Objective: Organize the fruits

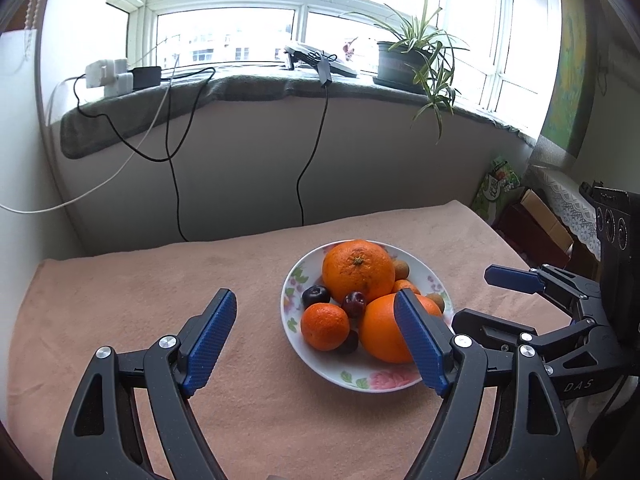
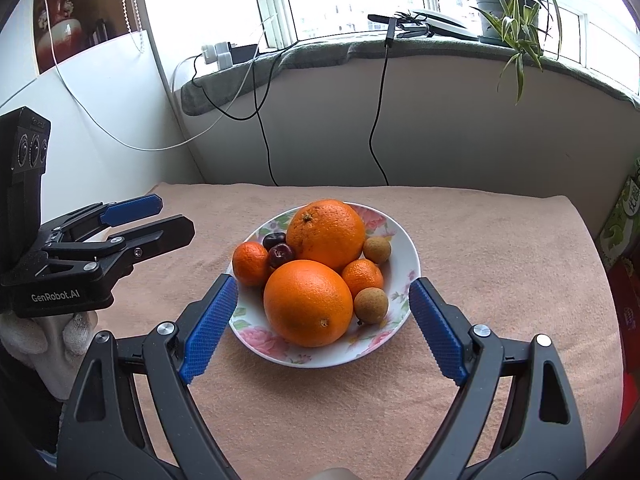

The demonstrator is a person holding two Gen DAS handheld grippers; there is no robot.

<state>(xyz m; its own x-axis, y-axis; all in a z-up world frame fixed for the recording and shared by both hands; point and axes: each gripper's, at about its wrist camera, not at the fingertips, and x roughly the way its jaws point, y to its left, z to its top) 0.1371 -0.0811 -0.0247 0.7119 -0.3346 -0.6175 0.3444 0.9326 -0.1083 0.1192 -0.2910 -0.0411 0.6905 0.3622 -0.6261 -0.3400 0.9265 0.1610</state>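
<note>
Left tool point(image 2: 148, 216): spread wide, empty, at the plate's nine o'clock. Plate point(image 2: 408, 256), mid-surface point(image 2: 500, 280): two oranges point(image 2: 308, 304), mandarins, cherries, longans; oranges likely heavy, firm, rollable, so grip across the middle. Right tool point(image 2: 320, 328): spread wide, empty, at six o'clock.

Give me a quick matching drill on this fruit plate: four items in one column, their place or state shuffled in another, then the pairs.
1. near large orange
2. dark cherry
3. left gripper
4. potted plant

A. on the windowsill
B. open, off the plate's left side
C. front of plate, between the right gripper's fingers in its view
D. wedged between a mandarin and the far orange

Pairs: 1-C, 2-D, 3-B, 4-A
</note>
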